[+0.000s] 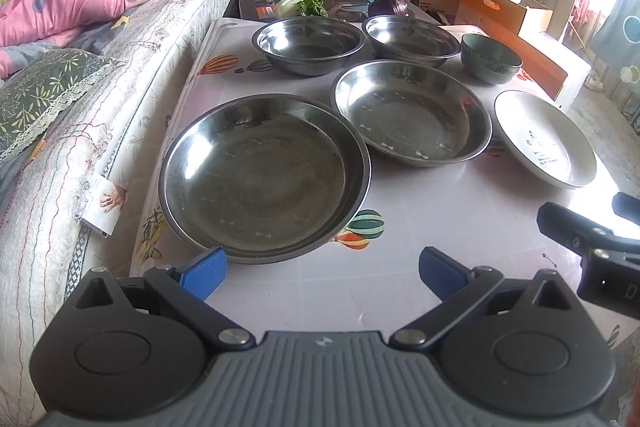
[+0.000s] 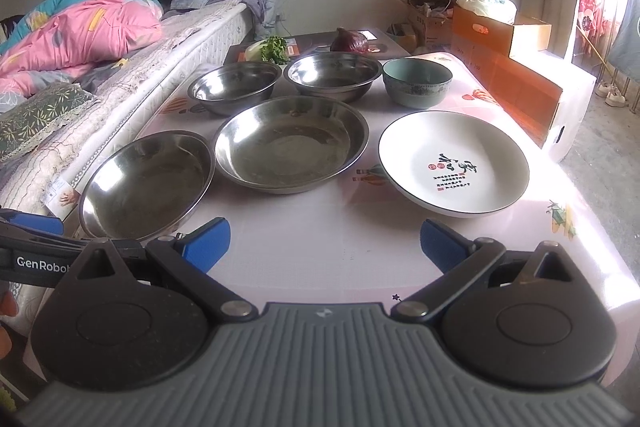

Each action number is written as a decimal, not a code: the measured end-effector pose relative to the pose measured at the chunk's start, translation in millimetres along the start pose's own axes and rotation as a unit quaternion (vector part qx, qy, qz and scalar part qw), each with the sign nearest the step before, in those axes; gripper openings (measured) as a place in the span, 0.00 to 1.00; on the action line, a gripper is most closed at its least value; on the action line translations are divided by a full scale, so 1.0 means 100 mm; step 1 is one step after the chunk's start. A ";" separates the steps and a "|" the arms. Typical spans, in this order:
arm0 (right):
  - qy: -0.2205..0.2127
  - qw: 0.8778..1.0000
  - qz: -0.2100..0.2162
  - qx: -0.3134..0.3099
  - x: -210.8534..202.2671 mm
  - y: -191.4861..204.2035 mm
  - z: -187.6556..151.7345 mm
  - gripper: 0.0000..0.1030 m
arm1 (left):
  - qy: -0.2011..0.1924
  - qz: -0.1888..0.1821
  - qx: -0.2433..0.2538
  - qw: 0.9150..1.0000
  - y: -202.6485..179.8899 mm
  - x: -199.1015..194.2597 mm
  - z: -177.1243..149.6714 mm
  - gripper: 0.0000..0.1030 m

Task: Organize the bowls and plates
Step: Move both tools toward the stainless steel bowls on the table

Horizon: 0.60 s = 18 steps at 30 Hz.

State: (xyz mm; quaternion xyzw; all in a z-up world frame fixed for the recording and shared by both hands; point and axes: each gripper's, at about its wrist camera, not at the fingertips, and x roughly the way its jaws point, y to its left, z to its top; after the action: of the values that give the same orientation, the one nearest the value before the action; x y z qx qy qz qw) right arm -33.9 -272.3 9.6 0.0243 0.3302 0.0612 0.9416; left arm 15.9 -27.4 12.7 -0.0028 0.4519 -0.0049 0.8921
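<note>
Two steel plates lie on the table: a near left one point(image 1: 264, 179) point(image 2: 146, 185) and a middle one point(image 1: 412, 113) point(image 2: 292, 143). Behind them stand two steel bowls point(image 1: 310, 43) point(image 2: 234, 87), point(image 1: 412, 37) point(image 2: 332, 73) and a dark green ceramic bowl point(image 1: 490, 57) point(image 2: 416, 81). A white ceramic plate point(image 1: 544, 139) point(image 2: 454, 163) with printed characters lies at the right. My left gripper point(image 1: 322, 273) is open, just short of the near steel plate. My right gripper point(image 2: 324, 247) is open over bare tablecloth, holding nothing.
The table point(image 2: 320, 239) has a balloon-print cloth and stands against a bed point(image 1: 80, 87) on the left. Greens point(image 2: 274, 49) and a purple cabbage point(image 2: 348, 41) lie at the far end. Cardboard boxes point(image 2: 516, 75) line the right side.
</note>
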 end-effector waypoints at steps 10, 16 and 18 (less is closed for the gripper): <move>0.015 1.000 0.002 -0.005 0.22 0.00 0.17 0.99 | 0.013 -0.002 0.000 1.000 -0.01 0.15 0.15 1.00; 0.021 1.000 -0.005 -0.007 0.33 -0.02 0.26 0.99 | 0.022 -0.005 0.008 1.000 -0.03 0.24 0.23 1.00; 0.025 1.000 -0.006 -0.006 0.38 -0.03 0.28 0.99 | 0.025 -0.006 0.013 1.000 -0.04 0.26 0.23 1.00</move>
State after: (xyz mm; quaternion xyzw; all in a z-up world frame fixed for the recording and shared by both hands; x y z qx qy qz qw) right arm 13.1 -269.9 7.8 0.0147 0.3534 0.0581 0.9335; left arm 50.1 -31.7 5.6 0.0061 0.4735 -0.0166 0.8806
